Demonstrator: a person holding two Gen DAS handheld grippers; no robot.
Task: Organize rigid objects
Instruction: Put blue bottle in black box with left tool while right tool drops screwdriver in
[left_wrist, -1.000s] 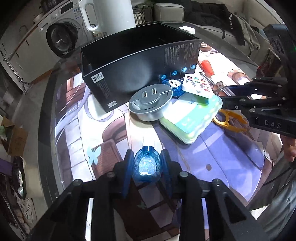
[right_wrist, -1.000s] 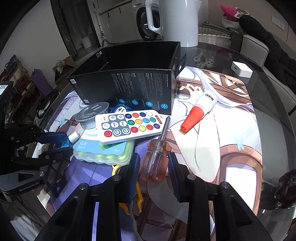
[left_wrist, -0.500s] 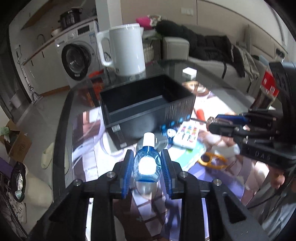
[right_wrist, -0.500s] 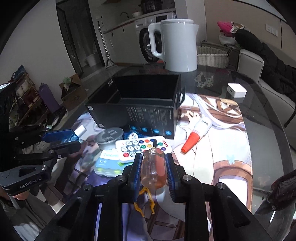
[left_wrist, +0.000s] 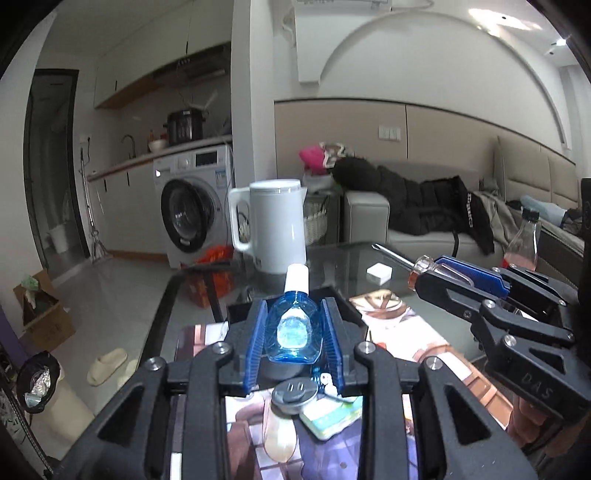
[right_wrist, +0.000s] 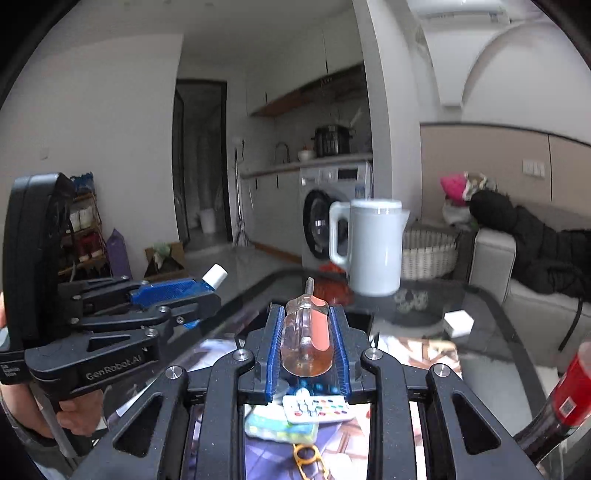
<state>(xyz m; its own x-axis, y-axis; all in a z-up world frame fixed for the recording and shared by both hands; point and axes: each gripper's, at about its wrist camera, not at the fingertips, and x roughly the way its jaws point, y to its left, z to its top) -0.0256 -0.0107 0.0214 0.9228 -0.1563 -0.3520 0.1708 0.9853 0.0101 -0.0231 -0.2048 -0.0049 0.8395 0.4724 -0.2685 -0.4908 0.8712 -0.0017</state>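
We see the black box (left_wrist: 347, 306) on the glass table (left_wrist: 332, 258), mostly hidden behind the grippers in both views; we cannot tell what is in it. White kettle (left_wrist: 273, 225) stands at the far table edge beyond the box. Left wrist view alone shows the round gray plug adapter (left_wrist: 293, 393) and a pale green pack (left_wrist: 328, 413) below the fingers, plus a small white cube (left_wrist: 378, 273) on the glass near the far edge. Right wrist view alone shows the remote (right_wrist: 317, 408) with colored buttons lying on that pack, yellow scissors (right_wrist: 306, 456) nearer us, and a red-labelled bottle (right_wrist: 565, 398) at the right table edge. Left gripper (left_wrist: 293, 332) is lifted above the table, blue pads pinching a small blue bottle (left_wrist: 293, 332), white cap pointing forward. Right gripper (right_wrist: 306, 341) is also raised, pads clamped on the clear handle of a screwdriver (right_wrist: 306, 339), shaft pointing forward toward the kettle.
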